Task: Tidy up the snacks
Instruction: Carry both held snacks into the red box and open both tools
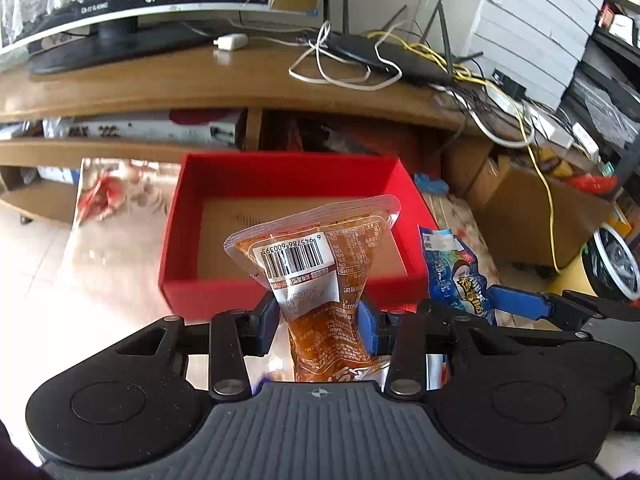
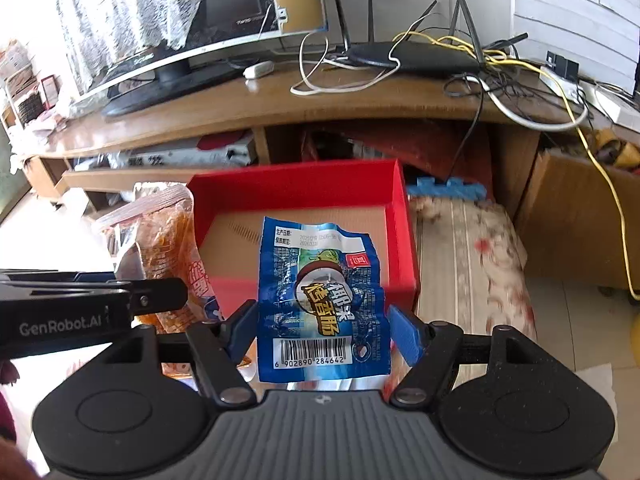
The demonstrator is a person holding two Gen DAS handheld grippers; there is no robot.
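Pinched between the blue pads of the left hand-held gripper [image 1: 320, 330], an orange snack pouch [image 1: 320, 280] with a white barcode label stands upright in front of an open red box [image 1: 280, 178], whose cardboard-brown floor shows behind it. Alongside, the right hand-held gripper [image 2: 322, 334] clamps a crinkled blue sausage packet [image 2: 320, 300], barcode end toward the camera, held before the same box. Behind the box runs a wooden counter [image 1: 200, 80] carrying a monitor [image 1: 120, 12] draped in lace, a black router [image 1: 388, 56] and a tangle of white and yellow cables [image 1: 480, 80].
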